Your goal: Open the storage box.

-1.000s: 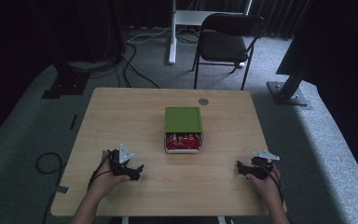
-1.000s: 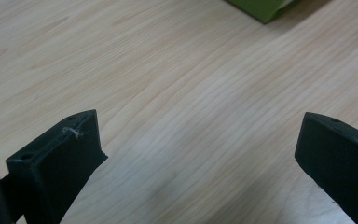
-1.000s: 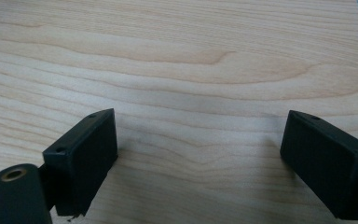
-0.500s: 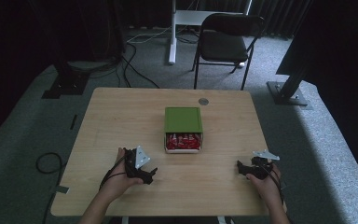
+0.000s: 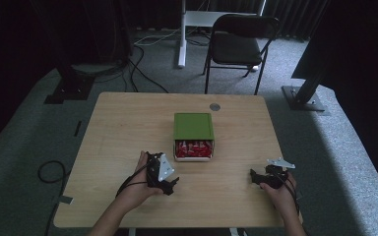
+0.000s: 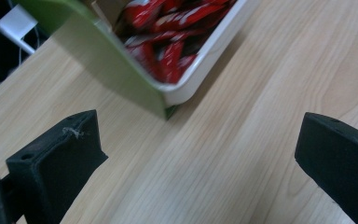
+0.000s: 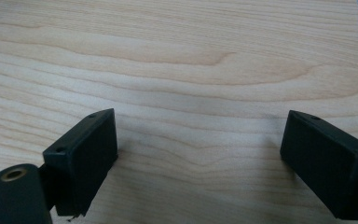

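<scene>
A green-lidded box (image 5: 193, 127) stands at the middle of the wooden table (image 5: 128, 123), its white tray pulled out toward me and full of red packets (image 5: 193, 148). My left gripper (image 5: 172, 183) hovers just left of and in front of the tray, jaws open and empty. Its own view shows the green box (image 6: 98, 51) and the red packets (image 6: 172, 37) close ahead, tilted. My right gripper (image 5: 254, 177) rests near the table's front right, open, with bare wood (image 7: 191, 93) between its jaws.
A small grey disc (image 5: 215, 106) is set in the table behind the box. Beyond the table stand a black folding chair (image 5: 241, 44), a white desk leg (image 5: 181, 34) and cables on grey carpet. Dark stands flank both sides.
My left gripper has moved right and slightly forward, from the table's front left to just beside the box's open tray. The right gripper has stayed where it was.
</scene>
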Available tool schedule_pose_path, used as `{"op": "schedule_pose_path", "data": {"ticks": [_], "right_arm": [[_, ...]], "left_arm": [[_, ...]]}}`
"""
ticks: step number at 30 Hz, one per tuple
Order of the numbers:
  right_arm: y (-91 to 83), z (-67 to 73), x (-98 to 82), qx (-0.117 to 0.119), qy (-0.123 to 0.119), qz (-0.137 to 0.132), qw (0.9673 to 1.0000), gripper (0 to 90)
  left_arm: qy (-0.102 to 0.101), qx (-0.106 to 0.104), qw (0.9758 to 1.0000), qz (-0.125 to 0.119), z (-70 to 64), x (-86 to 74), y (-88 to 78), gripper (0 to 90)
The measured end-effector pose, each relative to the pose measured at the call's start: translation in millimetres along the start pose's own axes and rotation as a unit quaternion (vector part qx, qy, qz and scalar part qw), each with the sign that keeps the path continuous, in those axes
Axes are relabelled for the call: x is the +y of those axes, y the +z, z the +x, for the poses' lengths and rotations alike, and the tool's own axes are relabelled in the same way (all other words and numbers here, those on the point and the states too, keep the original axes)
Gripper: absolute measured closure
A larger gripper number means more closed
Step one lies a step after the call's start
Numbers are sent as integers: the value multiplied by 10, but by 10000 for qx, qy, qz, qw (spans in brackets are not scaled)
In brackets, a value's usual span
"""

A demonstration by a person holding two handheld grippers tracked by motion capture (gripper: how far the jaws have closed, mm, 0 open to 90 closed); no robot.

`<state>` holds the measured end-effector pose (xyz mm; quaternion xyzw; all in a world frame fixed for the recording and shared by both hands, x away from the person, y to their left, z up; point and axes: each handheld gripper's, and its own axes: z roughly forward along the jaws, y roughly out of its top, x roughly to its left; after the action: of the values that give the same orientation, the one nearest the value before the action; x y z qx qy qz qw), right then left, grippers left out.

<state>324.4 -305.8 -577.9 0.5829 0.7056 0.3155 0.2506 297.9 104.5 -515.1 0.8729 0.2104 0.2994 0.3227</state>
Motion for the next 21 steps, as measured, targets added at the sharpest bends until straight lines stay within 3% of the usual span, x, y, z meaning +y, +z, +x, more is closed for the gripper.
{"op": "schedule_pose_path", "data": {"ticks": [3, 5, 12, 19, 21], "right_arm": [[2, 2, 2, 1, 10, 1, 10000, 103], [2, 2, 3, 2, 12, 5, 10000, 103], [3, 2, 4, 4, 13, 6, 10000, 102], [3, 2, 4, 4, 11, 6, 10000, 103], [3, 2, 4, 5, 9, 5, 10000, 103]], "left_arm": [[148, -48, 9999, 17, -69, 37, 59, 12], [372, -26, 9993, 45, -129, 65, 89, 12], [702, -185, 9974, 11, -271, 165, 192, 12], [1163, -186, 9930, 70, -372, 276, 277, 12], [1249, -214, 9919, 60, -401, 305, 306, 49]]}}
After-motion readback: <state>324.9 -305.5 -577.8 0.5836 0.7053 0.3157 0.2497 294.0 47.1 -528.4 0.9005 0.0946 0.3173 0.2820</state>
